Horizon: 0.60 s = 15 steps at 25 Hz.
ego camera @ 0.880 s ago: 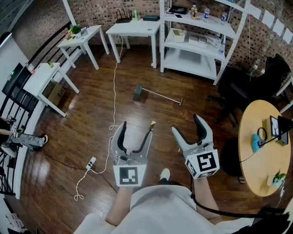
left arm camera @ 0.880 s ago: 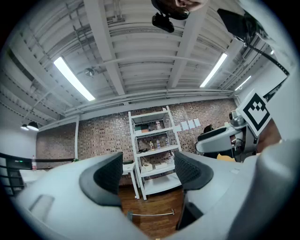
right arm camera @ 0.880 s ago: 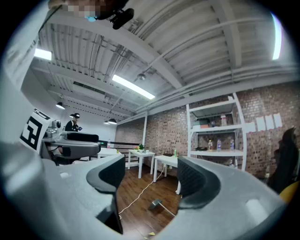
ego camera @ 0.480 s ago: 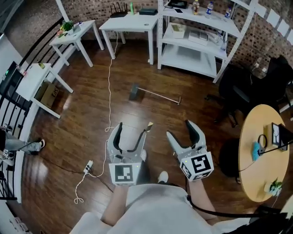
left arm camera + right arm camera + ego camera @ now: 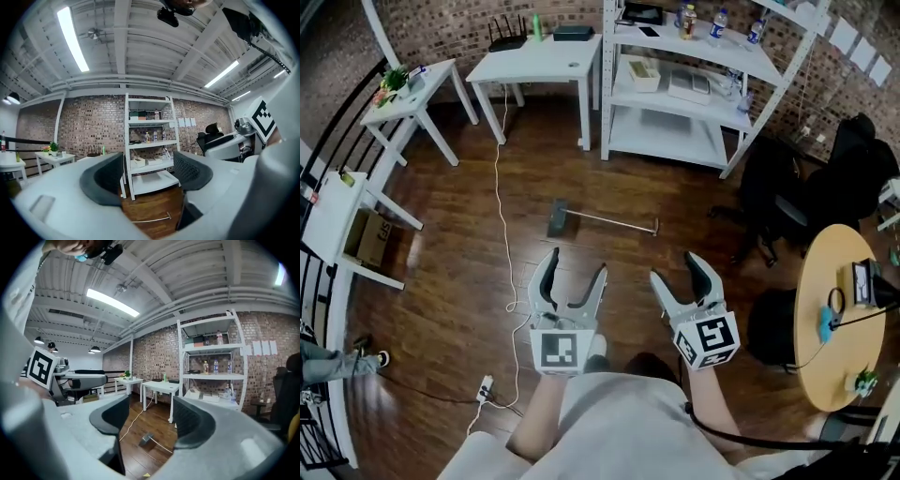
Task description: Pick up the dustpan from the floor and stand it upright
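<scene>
The dustpan (image 5: 557, 217) lies flat on the wooden floor, its dark grey pan to the left and its thin metal handle (image 5: 614, 221) running to the right. Both grippers hover short of it, side by side. My left gripper (image 5: 575, 265) is open with nothing between its jaws; in the left gripper view (image 5: 147, 176) only the handle (image 5: 152, 219) shows low between them. My right gripper (image 5: 677, 269) is also open and empty. In the right gripper view (image 5: 150, 416) the dustpan (image 5: 146, 439) lies on the floor ahead, between the jaws and well beyond them.
A white shelf rack (image 5: 675, 84) stands behind the dustpan, with white tables (image 5: 539, 61) to its left. A white cable (image 5: 502, 234) runs down the floor to a power strip (image 5: 485, 386). A black office chair (image 5: 778, 206) and a round wooden table (image 5: 839, 319) stand on the right.
The person has stepped forward, so the dustpan now lies closer to both grippers. Both pairs of jaws have stayed apart and empty.
</scene>
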Available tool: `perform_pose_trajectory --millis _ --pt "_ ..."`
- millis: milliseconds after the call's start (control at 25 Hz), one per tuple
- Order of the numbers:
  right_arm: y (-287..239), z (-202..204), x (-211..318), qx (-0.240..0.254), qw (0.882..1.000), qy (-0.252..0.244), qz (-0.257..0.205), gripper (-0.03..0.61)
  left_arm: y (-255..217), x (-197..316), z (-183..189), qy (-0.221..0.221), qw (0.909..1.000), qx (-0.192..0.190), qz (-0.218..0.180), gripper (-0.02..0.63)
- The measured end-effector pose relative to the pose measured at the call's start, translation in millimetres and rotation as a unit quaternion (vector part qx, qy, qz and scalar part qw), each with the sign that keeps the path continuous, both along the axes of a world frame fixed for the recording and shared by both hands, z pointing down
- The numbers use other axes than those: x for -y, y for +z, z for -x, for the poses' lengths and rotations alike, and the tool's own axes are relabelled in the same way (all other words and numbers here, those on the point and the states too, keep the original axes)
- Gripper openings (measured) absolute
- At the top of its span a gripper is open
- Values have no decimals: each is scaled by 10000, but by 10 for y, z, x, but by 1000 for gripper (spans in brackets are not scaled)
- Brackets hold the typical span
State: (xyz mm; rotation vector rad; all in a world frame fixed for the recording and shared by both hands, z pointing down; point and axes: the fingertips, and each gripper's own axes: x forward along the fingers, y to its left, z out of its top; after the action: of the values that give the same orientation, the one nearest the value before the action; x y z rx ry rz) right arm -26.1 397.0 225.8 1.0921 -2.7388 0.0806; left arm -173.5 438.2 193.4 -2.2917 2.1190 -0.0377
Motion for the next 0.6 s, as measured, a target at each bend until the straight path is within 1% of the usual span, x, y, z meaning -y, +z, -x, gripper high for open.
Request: perform_pose_trajectory --millis 120,240,480,600 --pt "105 118 217 -40 9998 159 99 268 294 406 148 227 9995 95 186 353" --pt "216 92 464 -1 9991 351 252 264 563 761 127 501 9980 150 366 353" --pt "481 -131 1212 78 9972 586 447 246 891 1604 -161 965 9930 32 679 353" --pt "602 -294 1786 7 9966 634 519 241 1039 2176 -389 1172 9890 32 898 353"
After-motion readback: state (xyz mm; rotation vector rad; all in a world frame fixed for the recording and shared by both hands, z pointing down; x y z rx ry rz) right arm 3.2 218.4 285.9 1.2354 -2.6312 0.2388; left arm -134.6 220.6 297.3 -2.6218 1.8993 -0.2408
